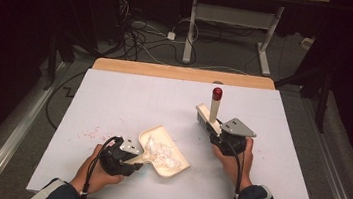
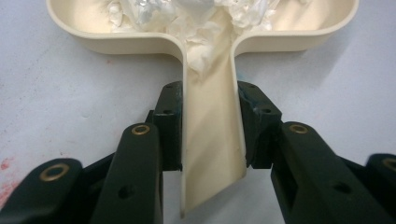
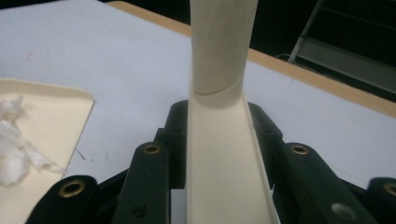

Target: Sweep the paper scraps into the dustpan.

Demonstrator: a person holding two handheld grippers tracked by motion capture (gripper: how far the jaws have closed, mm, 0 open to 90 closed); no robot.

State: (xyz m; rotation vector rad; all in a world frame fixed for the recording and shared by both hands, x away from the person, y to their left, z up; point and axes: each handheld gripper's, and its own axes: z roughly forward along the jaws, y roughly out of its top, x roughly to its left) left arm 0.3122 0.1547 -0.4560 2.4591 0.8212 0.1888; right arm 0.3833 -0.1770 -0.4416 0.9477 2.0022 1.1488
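I have the left claw (image 1: 139, 156) clamped on the channel-shaped handle of the cream plastic dustpan (image 1: 171, 151), which lies flat on the white surface (image 1: 128, 104) in the lower centre of the high view. In the left gripper view both pads press the handle's sides, and the crumpled white paper scraps (image 2: 187, 18) sit heaped in the pan's bowl.

My right claw (image 1: 215, 132) is closed on the cream handle of the small hand brush with a red-capped end (image 1: 215, 104), held right of centre in the high view, above the surface.

The brush lies up and to the right of the pan, apart from it. The pan's long axis runs from lower left to right, mouth toward the brush side. I judge the right hand is the nearer one for any sweep into that mouth.
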